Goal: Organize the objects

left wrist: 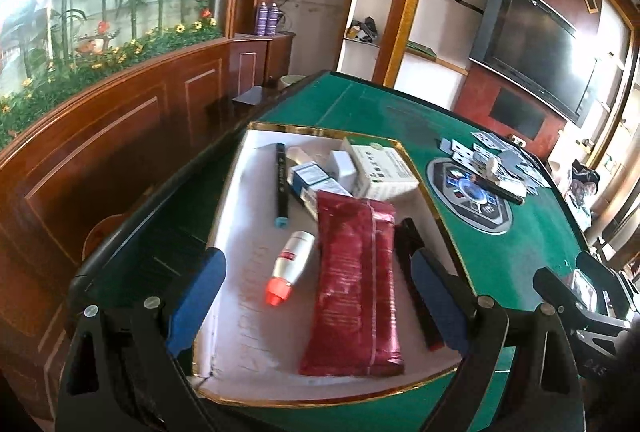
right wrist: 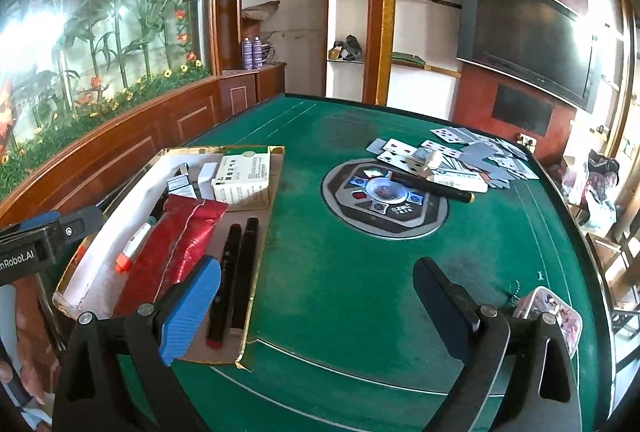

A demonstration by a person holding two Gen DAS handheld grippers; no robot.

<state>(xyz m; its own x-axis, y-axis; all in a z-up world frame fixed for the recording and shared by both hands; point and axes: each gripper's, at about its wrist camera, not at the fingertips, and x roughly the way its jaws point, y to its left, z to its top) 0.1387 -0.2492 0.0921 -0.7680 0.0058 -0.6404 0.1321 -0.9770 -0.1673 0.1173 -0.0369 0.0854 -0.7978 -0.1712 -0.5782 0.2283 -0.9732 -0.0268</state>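
**A:** How do the jaws stand?

**B:** The left gripper (left wrist: 316, 296) is spread wide, its blue-padded fingers (left wrist: 196, 296) holding nothing. It hangs above a shallow gold-rimmed tray (left wrist: 256, 135) on a green felt table (right wrist: 340, 272). The right gripper (right wrist: 316, 308) is also wide and empty, over bare felt just right of the tray.

**A:** What lies in the tray?

**B:** Between the left fingers, from that camera: a long red foil pouch (left wrist: 352, 284), lying lengthwise. Just left of it, a small white bottle with an orange cap (left wrist: 290, 268). A black marker with a blue end (left wrist: 280, 183) lies further back. Along the pouch's right edge are two black pens (right wrist: 234, 272), side by side. At the far end stand a white-and-green medicine box (left wrist: 384, 167) and a smaller blue-and-white box (left wrist: 316, 183).

**A:** And outside the tray?

**B:** Well apart, past a round console in the table's middle (right wrist: 384, 195), scattered playing cards (right wrist: 460, 151) and a black pen with a gold tip (right wrist: 432, 187) lie on the felt. A patterned case (right wrist: 556, 316) sits near the right gripper.
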